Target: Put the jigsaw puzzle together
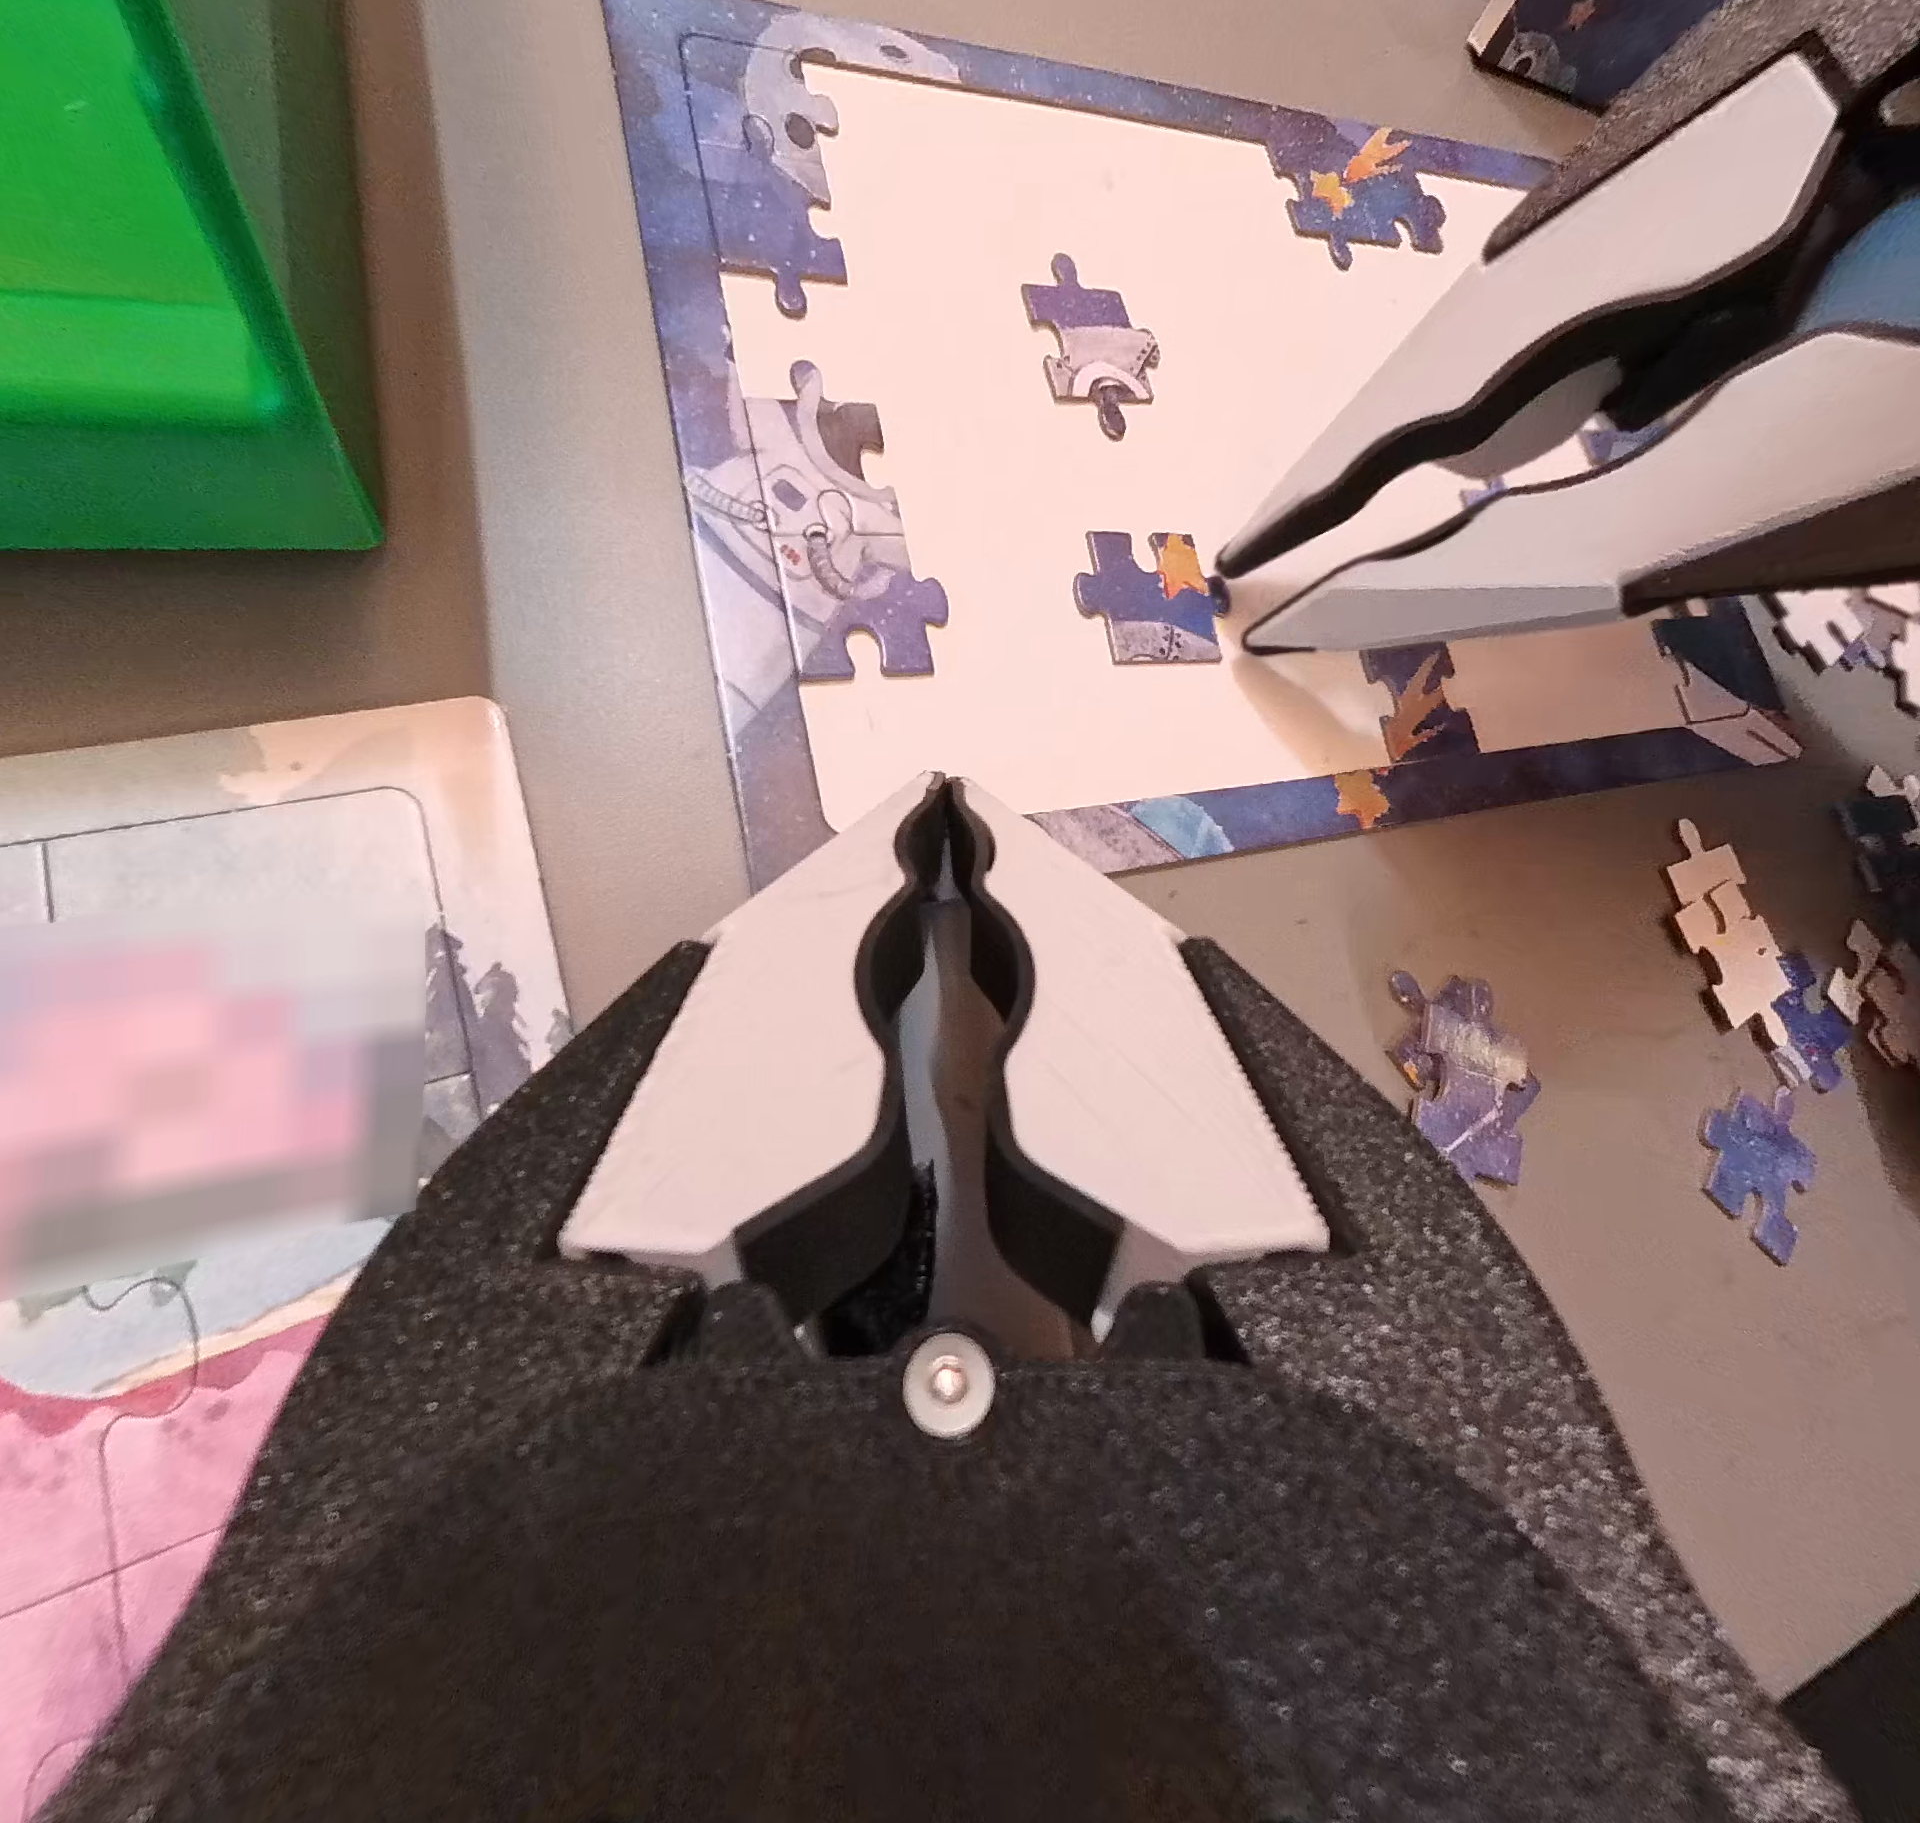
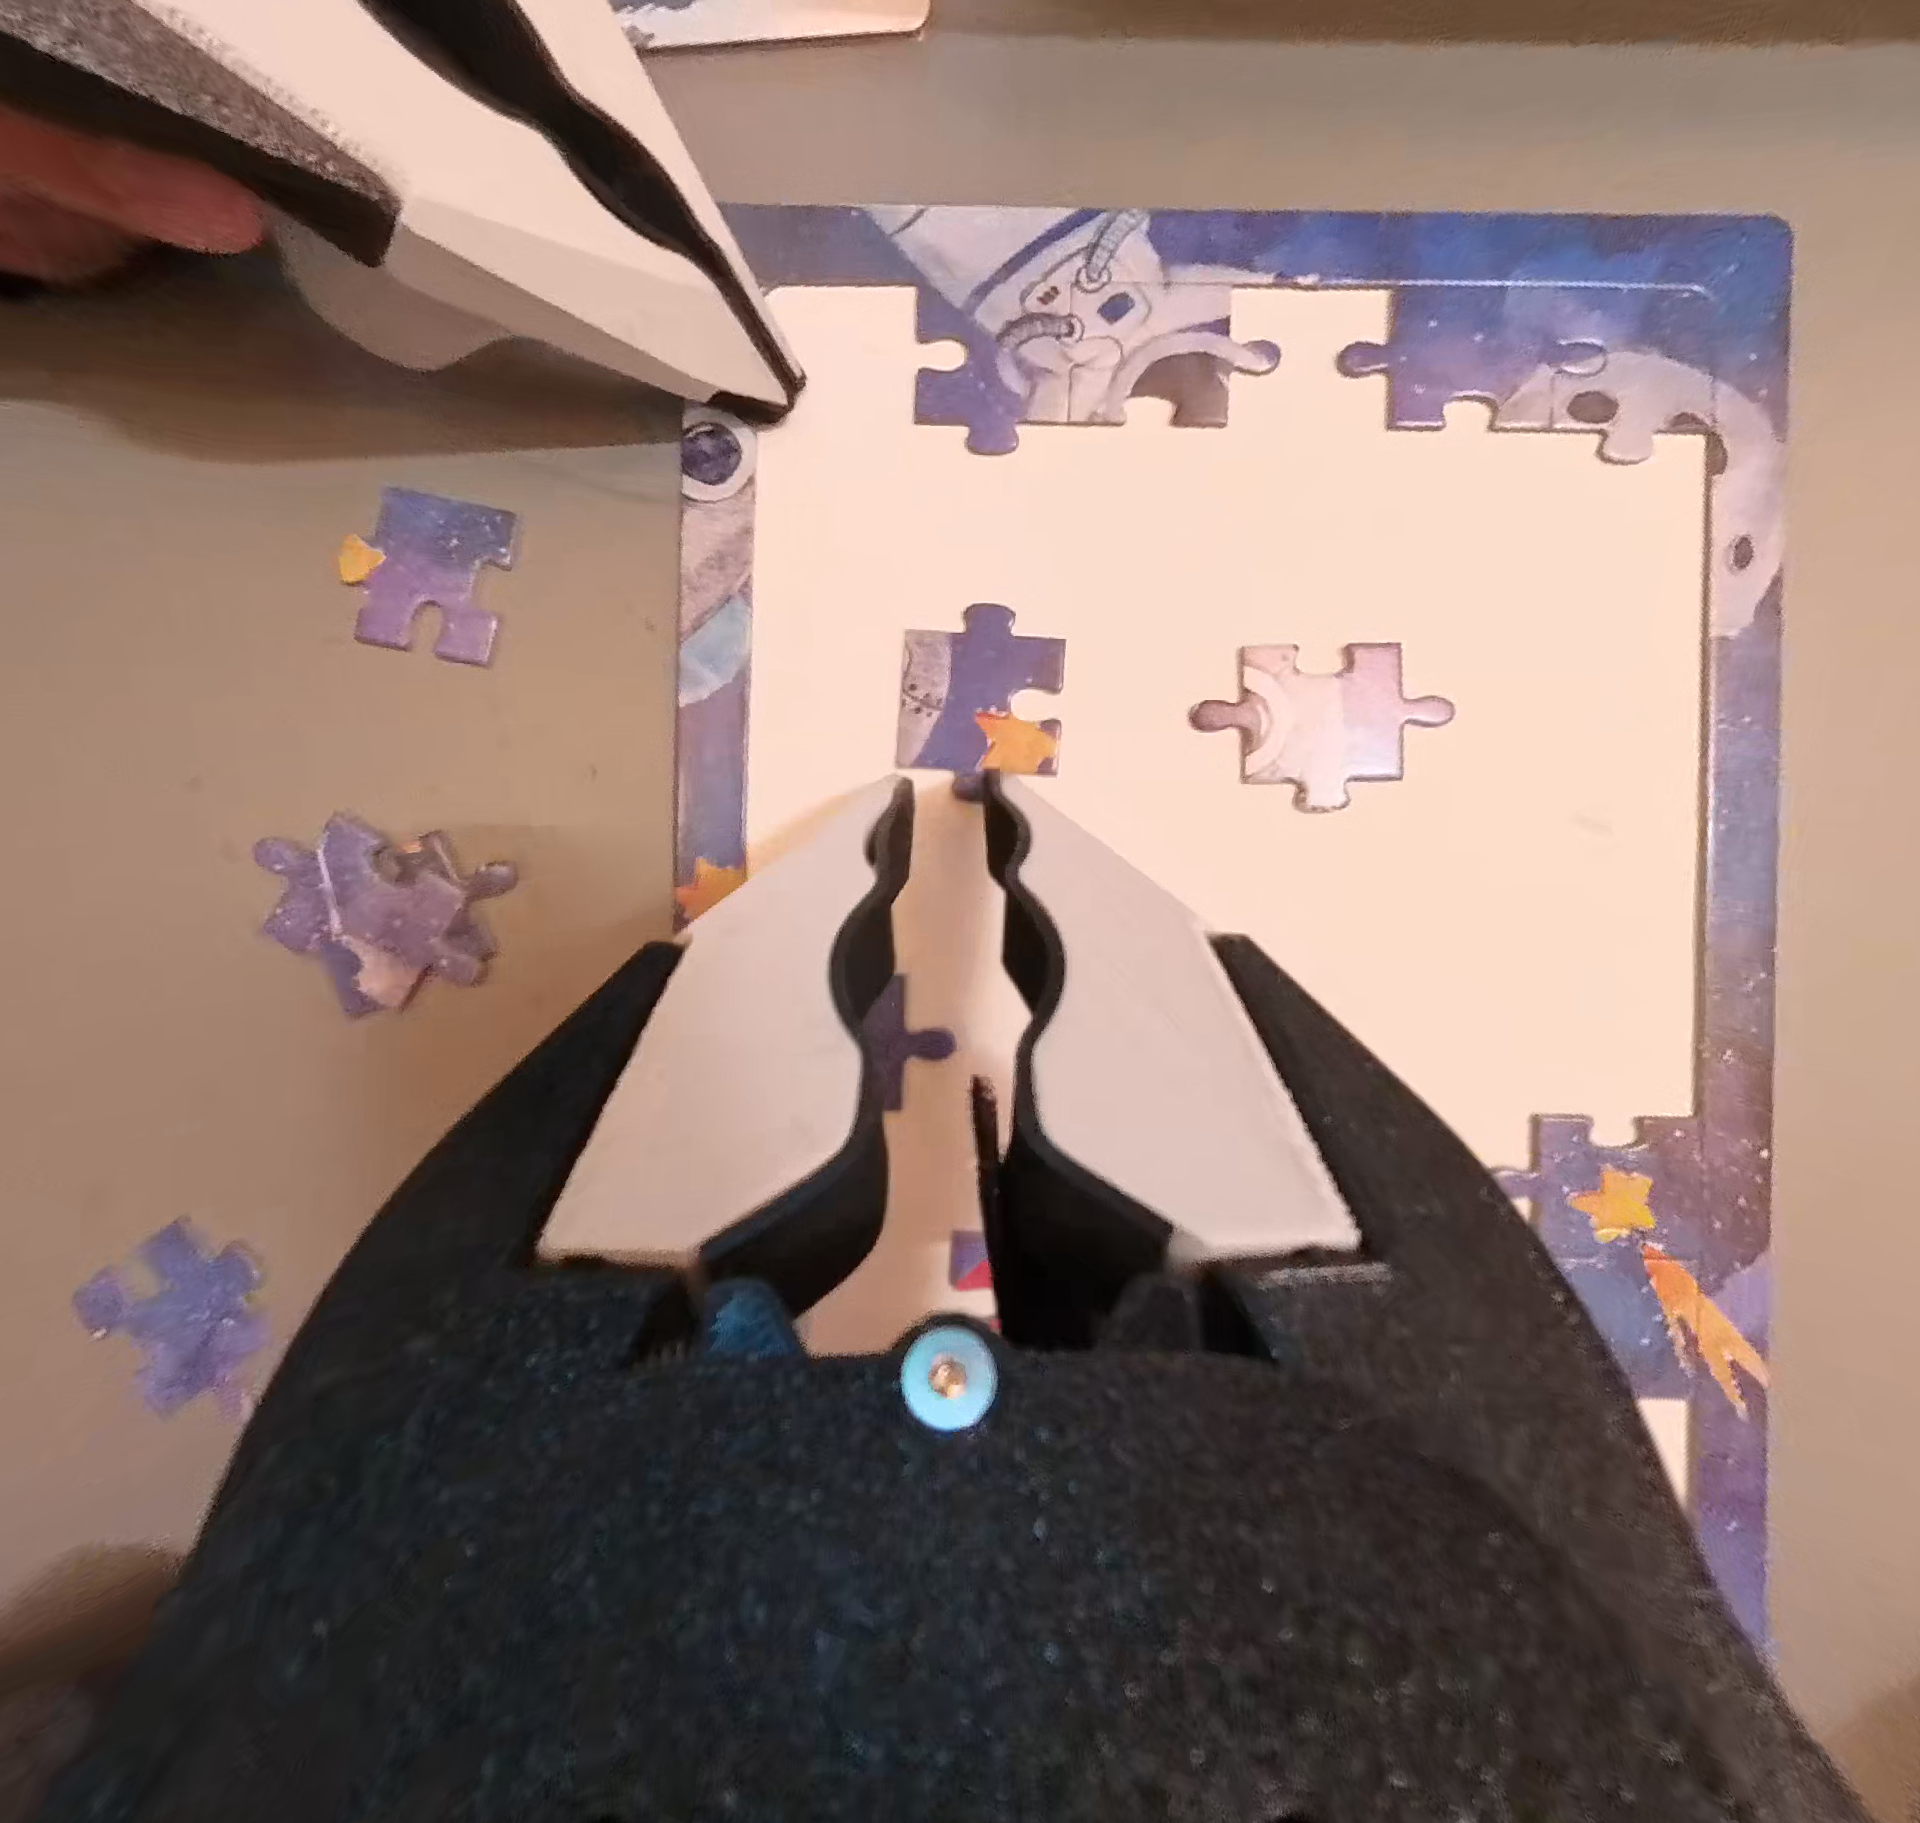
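Now | L gripper (image 1: 948, 786) clenched, empty | R gripper (image 2: 948, 784) parted at star piece (image 2: 982, 703) tab | tray (image 2: 1745, 734)

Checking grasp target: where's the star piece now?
The star piece lies loose on the puzzle tray, just beyond the open right claw, left of the pale astronaut piece.
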`<move>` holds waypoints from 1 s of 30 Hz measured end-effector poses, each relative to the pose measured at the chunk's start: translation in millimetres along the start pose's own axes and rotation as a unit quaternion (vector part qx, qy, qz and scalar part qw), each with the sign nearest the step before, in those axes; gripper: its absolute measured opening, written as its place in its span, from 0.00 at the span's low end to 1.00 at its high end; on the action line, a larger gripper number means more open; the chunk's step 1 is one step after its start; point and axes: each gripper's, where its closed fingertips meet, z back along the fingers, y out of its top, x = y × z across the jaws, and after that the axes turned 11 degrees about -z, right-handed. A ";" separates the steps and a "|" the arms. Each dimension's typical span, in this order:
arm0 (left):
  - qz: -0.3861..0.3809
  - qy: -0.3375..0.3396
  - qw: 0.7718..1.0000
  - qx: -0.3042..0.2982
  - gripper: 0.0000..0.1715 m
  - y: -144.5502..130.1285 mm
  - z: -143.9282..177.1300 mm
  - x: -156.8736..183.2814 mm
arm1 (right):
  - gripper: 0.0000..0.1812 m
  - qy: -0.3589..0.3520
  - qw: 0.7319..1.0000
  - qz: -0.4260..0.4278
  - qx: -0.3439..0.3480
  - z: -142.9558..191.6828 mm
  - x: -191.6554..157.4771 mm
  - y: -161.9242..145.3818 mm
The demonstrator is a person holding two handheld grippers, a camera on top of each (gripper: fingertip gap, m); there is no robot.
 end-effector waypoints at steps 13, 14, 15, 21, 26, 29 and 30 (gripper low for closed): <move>-0.001 0.001 1.000 0.000 0.00 0.1 0.0 0.1 | 0.07 -0.005 0.999 -0.033 -0.001 -3.4 8.2 -1.2; -0.002 0.001 1.000 0.000 0.00 0.0 0.0 0.0 | 0.07 -0.003 0.999 -0.040 -0.001 -3.7 8.5 -0.6; -0.002 0.002 1.000 0.000 0.00 0.0 0.0 0.0 | 0.06 -0.003 0.999 -0.046 -0.001 -4.0 9.0 -0.2; -0.001 0.001 1.000 0.000 0.00 -0.1 0.0 0.0 | 0.04 -0.008 0.999 -0.031 -0.004 -4.1 8.0 -0.2; 0.000 0.001 1.000 0.000 0.00 -0.1 0.0 -0.1 | 0.00 -0.010 1.000 -0.025 -0.006 0.7 9.8 -2.7; 0.000 0.000 1.000 0.000 0.00 0.0 0.0 0.0 | 0.00 -0.005 1.000 -0.024 0.000 7.8 9.3 -2.3; 0.001 0.000 1.000 0.000 0.00 0.0 0.1 0.1 | 0.00 -0.003 1.000 -0.024 -0.002 9.5 9.5 -3.6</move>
